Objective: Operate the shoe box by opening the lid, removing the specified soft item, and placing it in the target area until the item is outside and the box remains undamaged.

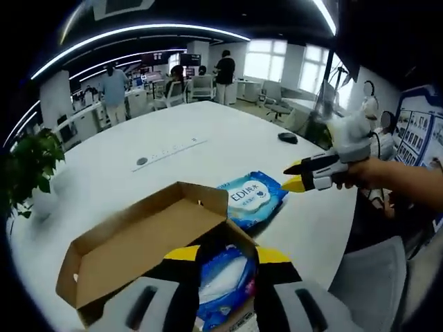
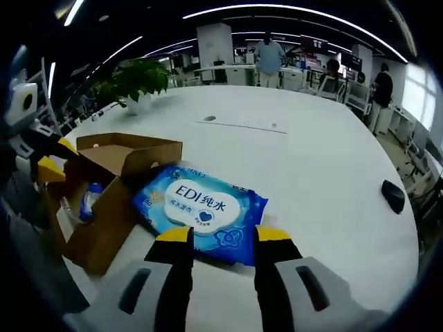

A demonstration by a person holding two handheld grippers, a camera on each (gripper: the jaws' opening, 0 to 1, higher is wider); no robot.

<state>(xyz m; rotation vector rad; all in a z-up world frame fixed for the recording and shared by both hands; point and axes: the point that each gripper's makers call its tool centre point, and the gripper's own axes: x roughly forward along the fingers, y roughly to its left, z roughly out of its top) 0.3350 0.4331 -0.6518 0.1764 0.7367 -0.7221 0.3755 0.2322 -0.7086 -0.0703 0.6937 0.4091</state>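
My right tool (image 2: pixel 216 238) stands open just short of the blue wipes pack (image 2: pixel 201 211) lying centre-frame on the desk (image 2: pixel 311 159) beside the opened shoe box (image 2: pixel 111 200); soft, slippery film, best pinched at its near edge.

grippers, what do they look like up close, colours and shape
Each gripper has two black jaws capped with yellow tips, set in pale grey housings with dark slots: left gripper, right gripper. Seen side-on, the right gripper shows a white-grey body.
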